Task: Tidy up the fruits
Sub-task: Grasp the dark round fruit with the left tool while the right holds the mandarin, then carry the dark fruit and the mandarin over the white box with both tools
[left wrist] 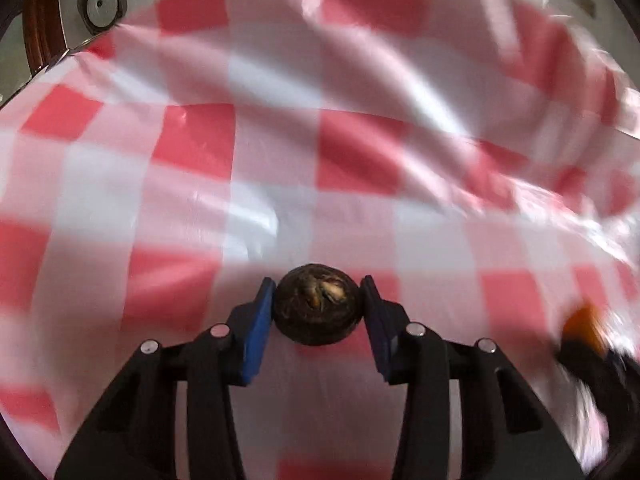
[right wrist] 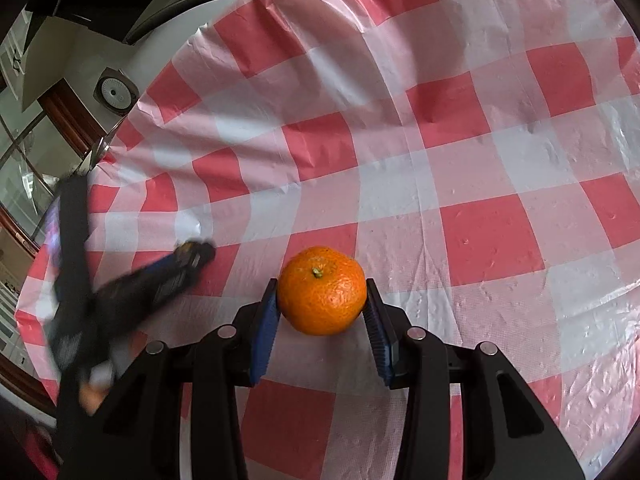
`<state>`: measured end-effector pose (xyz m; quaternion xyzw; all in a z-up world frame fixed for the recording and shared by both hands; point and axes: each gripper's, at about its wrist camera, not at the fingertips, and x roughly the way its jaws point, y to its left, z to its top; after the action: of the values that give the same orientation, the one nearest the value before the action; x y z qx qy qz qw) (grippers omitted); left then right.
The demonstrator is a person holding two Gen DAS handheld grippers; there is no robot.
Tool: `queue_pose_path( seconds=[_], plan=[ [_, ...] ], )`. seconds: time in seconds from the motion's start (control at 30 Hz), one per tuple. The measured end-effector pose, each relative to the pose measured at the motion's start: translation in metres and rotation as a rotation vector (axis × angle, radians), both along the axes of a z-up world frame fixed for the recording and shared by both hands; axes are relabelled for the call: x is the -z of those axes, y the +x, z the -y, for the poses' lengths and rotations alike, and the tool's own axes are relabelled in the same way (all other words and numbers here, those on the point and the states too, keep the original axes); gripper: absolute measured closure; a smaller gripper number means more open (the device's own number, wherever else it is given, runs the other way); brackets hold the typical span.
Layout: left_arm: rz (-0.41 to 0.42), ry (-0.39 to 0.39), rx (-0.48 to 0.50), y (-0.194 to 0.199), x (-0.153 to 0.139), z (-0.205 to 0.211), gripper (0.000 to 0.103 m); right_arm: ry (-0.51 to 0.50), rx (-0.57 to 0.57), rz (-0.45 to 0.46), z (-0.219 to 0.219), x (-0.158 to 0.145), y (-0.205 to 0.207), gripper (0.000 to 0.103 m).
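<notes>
Left hand-held gripper (left wrist: pixel 319 304) clamps a dark round fruit (left wrist: pixel 318 305); right hand-held gripper (right wrist: pixel 322 300) clamps an orange (right wrist: pixel 322 290).

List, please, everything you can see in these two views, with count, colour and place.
Orange: one, orange, between the right gripper's pads.
Dark fruit: one, dark brown, round, between the left gripper's pads; kind unclear.
Tablecloth: one, red, pink and white checks, wrinkled, under both grippers.
Round device: one, grey, on the floor beyond the cloth's far left edge.
Left gripper: black with blue pads, shut on the dark fruit; blurred in the right wrist view.
Right gripper: black with blue pads, shut on the orange.
</notes>
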<state>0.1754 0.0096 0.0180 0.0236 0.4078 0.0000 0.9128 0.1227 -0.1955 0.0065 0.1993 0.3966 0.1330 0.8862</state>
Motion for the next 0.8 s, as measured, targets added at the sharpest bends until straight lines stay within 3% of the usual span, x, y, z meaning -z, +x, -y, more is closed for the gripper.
queue_pose_path(
  seconds=[0.13,0.27,0.57,0.67,0.8],
  plan=[
    [0.052,-0.096,-0.016,-0.073,-0.009,-0.011,0.059,0.000,-0.001,0.000,0.000,0.000,0.000,0.062],
    [0.070,-0.209,-0.076,-0.117,-0.010,-0.026,0.059,0.010,-0.006,0.000,0.000,0.000,0.000,0.062],
    [0.049,-0.281,-0.153,-0.182,-0.009,-0.049,0.059,0.016,-0.003,-0.002,0.001,0.000,0.000,0.062],
    [0.055,-0.279,-0.173,-0.218,-0.012,-0.063,0.059,-0.008,-0.042,-0.010,-0.006,-0.001,-0.003,0.062],
    [0.045,-0.251,-0.195,-0.261,-0.011,-0.080,0.059,-0.048,-0.093,-0.021,-0.025,-0.006,-0.038,0.062]
  ],
)
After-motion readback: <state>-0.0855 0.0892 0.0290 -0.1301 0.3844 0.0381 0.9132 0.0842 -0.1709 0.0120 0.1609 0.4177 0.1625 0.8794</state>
